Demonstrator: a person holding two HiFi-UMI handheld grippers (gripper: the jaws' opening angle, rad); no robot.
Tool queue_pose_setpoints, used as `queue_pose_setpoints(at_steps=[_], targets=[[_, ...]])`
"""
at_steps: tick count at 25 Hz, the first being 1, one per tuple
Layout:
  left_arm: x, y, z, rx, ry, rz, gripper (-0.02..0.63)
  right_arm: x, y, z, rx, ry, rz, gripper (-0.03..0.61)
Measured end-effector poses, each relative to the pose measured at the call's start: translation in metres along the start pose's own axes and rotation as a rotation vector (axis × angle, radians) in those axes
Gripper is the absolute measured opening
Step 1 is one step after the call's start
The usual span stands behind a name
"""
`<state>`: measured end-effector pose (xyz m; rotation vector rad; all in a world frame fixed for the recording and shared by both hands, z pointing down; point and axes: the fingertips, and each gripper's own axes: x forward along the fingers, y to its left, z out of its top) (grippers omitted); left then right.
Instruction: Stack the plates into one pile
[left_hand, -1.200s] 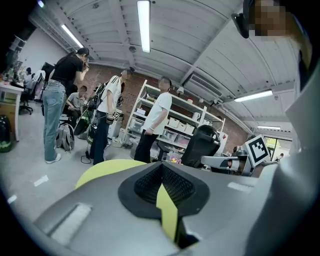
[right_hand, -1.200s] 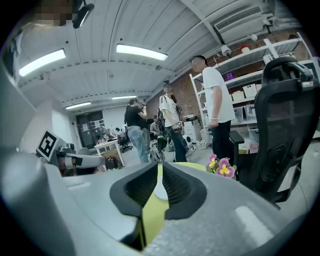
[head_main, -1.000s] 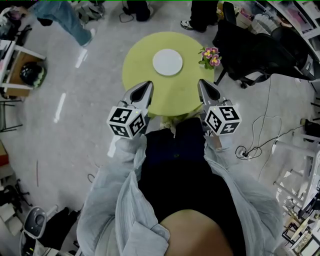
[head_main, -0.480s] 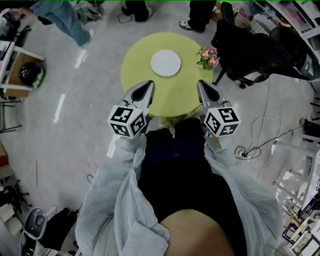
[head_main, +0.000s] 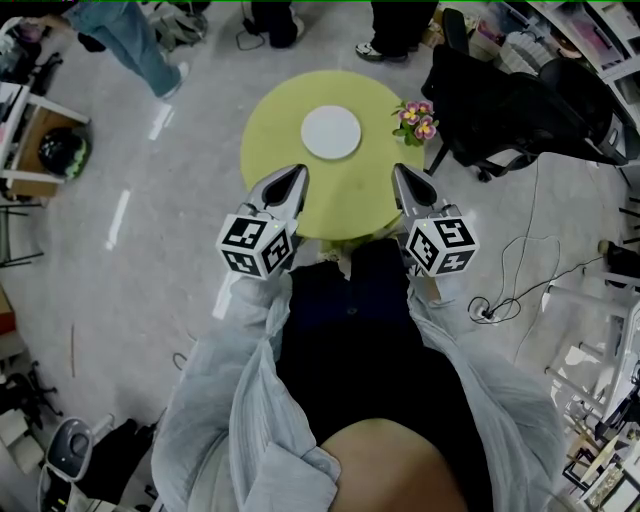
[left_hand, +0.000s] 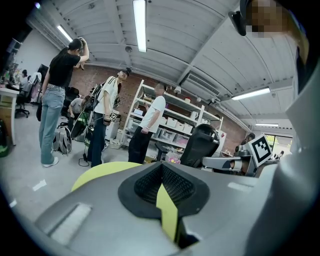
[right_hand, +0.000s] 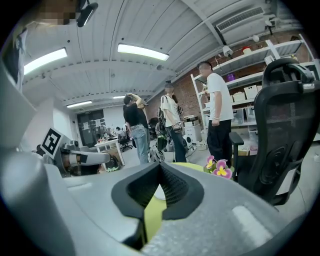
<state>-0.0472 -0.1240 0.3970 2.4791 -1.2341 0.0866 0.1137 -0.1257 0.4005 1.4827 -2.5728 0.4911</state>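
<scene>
Jaws pressed together and holding nothing, the left gripper (head_main: 296, 175) and the right gripper (head_main: 400, 172) hover side by side over the near edge of a round yellow-green table (head_main: 275, 110), both aimed slightly downward at the work ahead – a posture that reads as rest, not reach, since neither is near anything to grasp. The only plate (head_main: 331, 132) in sight, white and round, lies near the table's far edge at about its middle, well apart from both grippers. From above it shows as a single disc, so it is likely the finished pile, though how many plates it holds cannot be told. A small bunch of pink and yellow flowers (head_main: 418, 117) sits at the table's right edge, clear of the plate – probably decoration and no part of the job. The count: two grippers, one visible plate, one bunch of flowers, one table. A black office chair (head_main: 510, 100) stands just beyond the right edge, and three people (left_hand: 105, 120) stand past the far side.
</scene>
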Motion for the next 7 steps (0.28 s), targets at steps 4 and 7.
queue_pose_setpoints(at_steps=[4, 7], targets=[[0.0008, 0.0006, 0.001, 0.001, 0.002, 0.0, 0.015, 0.0018, -0.0011, 0.0005, 0.007, 0.002, -0.005, 0.002], [0.0019, 0.0008, 0.0017, 0.002, 0.002, -0.002, 0.015, 0.0039, -0.0025, 0.0012, 0.013, 0.003, -0.008, 0.002]])
